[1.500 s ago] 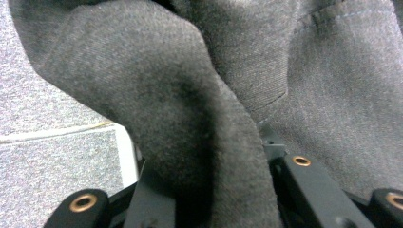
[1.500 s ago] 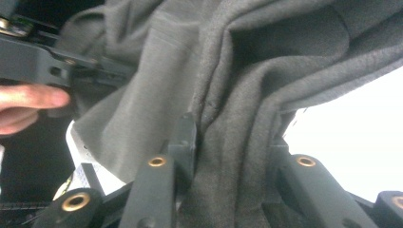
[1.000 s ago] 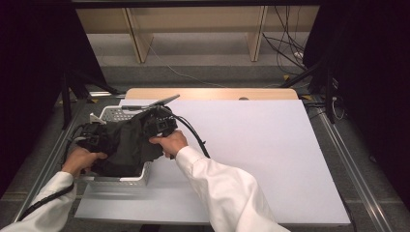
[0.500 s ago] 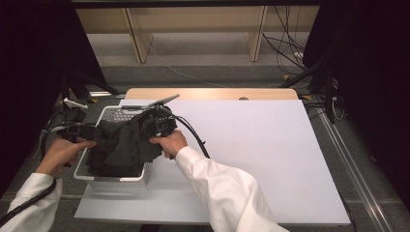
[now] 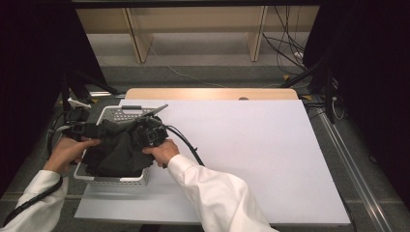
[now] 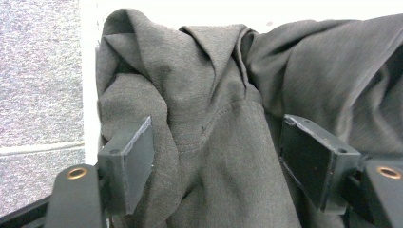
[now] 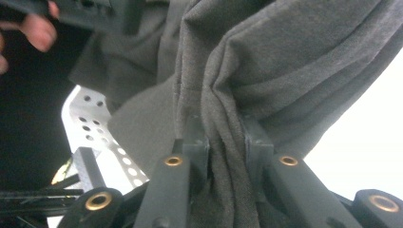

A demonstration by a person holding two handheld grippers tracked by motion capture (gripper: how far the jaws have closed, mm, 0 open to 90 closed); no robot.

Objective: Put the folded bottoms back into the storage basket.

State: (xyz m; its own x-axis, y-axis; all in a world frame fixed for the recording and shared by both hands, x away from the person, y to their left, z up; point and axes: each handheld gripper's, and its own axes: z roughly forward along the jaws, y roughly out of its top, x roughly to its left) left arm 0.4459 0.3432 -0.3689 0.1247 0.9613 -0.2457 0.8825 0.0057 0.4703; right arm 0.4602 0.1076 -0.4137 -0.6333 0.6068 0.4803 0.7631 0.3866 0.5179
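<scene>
- Here the dark grey cloth [image 5: 116, 150] lies heaped in the white basket [image 5: 112, 180] at the left edge of the table [image 5: 251, 145], between both grippers.
- The left gripper [image 6: 216, 156] has just been opening its jaws; they stand wide apart, with a fold of cloth between them, and the pads do not press on it.
- The right gripper [image 7: 227, 147] has just been closing; its jaws are narrow and pinch a bunch of cloth.
- No readable writing is seen.
</scene>
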